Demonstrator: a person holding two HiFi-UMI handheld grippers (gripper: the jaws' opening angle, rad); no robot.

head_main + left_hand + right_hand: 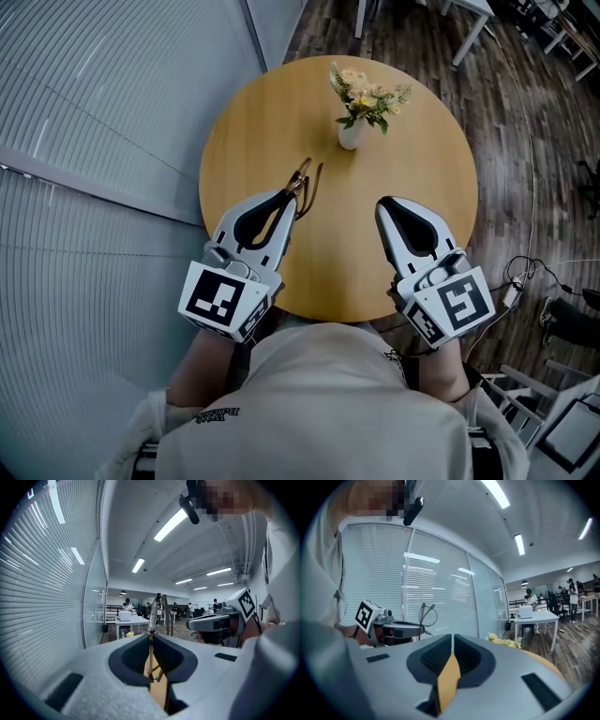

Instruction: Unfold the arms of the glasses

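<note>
while left tool (292, 195) pinches thin brown glasses (307, 178), right tool (384, 204) pressed together, empty

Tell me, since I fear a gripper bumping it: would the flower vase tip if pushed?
Probably tips easily: the white vase is narrow and upright, its flowers spreading wider above. It looks small, so likely light, and may slide on the smooth wooden table.
</note>
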